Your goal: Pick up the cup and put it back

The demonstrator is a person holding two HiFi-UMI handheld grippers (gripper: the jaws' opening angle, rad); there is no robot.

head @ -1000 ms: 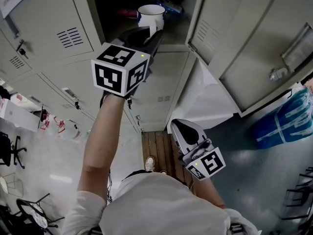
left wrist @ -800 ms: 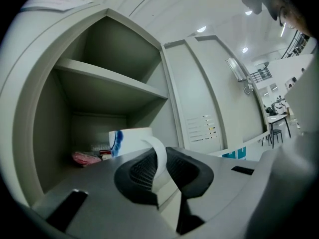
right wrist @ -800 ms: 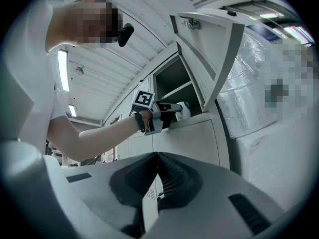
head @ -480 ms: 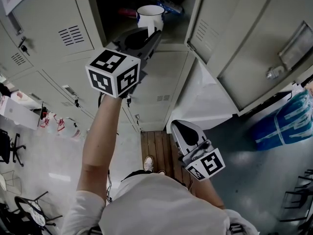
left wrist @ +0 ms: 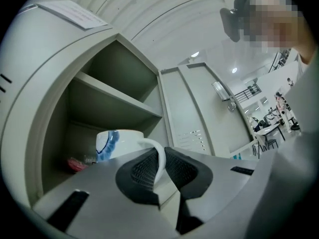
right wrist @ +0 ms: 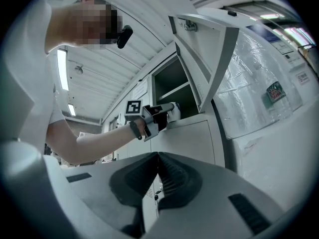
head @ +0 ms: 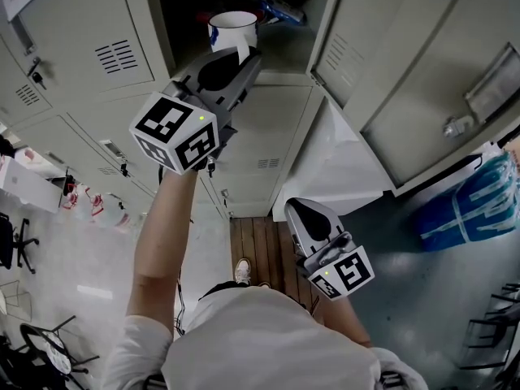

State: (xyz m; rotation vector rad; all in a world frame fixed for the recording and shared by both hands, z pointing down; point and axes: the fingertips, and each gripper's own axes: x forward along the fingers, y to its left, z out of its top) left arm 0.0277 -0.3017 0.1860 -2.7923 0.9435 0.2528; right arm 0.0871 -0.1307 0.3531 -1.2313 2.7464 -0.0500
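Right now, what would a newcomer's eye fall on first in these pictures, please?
The white cup in the open locker, its handle between the jaws of the left gripper, which have just been closing on it. Lower down, the right gripper hangs shut and empty.

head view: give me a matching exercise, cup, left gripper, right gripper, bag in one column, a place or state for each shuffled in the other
1 cup
2 left gripper
3 right gripper
4 bag

a blue, at the right edge
b shut, empty, held low
c in the open locker
d clamped on the cup

Pairs: 1-c, 2-d, 3-b, 4-a

The left jaws have just been closing, with the handle between them.
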